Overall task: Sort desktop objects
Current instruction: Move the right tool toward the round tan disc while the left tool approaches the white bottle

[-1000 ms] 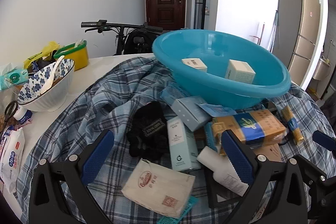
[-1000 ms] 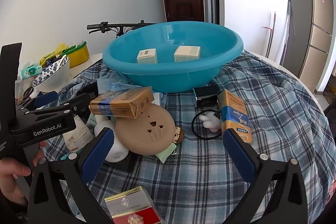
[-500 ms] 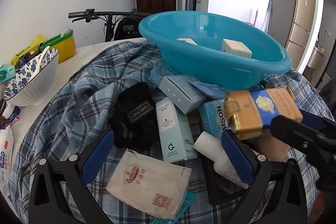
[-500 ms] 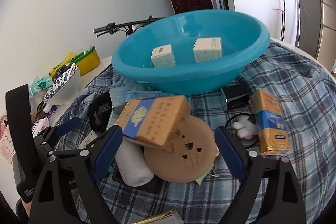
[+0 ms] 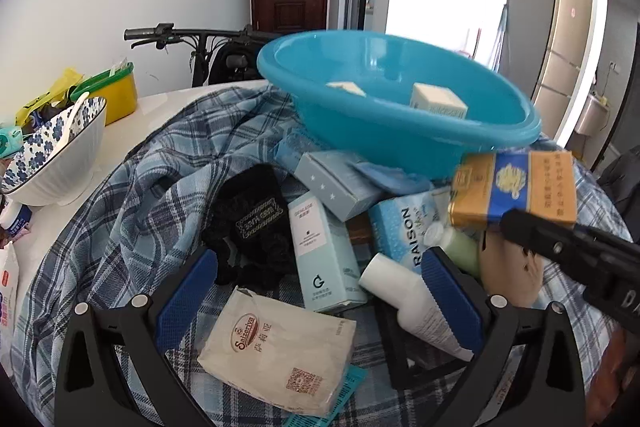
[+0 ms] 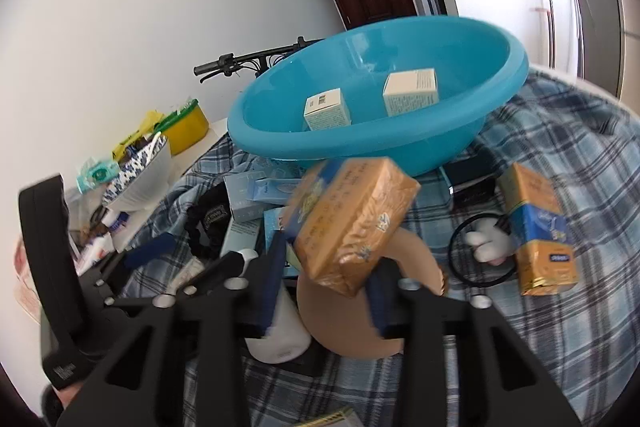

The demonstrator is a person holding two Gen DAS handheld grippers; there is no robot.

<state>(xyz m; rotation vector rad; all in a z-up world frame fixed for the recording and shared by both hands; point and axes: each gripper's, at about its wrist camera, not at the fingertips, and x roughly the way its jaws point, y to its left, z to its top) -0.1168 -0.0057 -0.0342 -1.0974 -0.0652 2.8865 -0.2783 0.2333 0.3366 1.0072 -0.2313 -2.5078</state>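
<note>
My right gripper (image 6: 326,279) is shut on a gold and blue carton (image 6: 352,219) and holds it raised, tilted, in front of the blue basin (image 6: 360,147). The same carton (image 5: 516,187) shows at the right of the left wrist view, with the right gripper's black finger under it. The basin (image 5: 400,135) holds two small white boxes (image 6: 410,97). My left gripper (image 5: 316,299) is open above a beige sachet (image 5: 280,347), a pale teal box (image 5: 324,259) and a white tube (image 5: 416,311). A second gold carton (image 6: 536,231) lies on the plaid cloth.
A black hair tie (image 5: 250,223), blue boxes (image 5: 340,183) and a tan round disc (image 6: 340,315) lie among the clutter on the plaid cloth (image 6: 560,327). A patterned bowl (image 5: 52,159) and yellow tub (image 5: 112,95) stand at left. A bicycle (image 5: 192,39) is behind.
My right gripper has closed on the gold and blue carton and lifted it off the pile, tilting it. The left gripper has edged forward and stays open.
</note>
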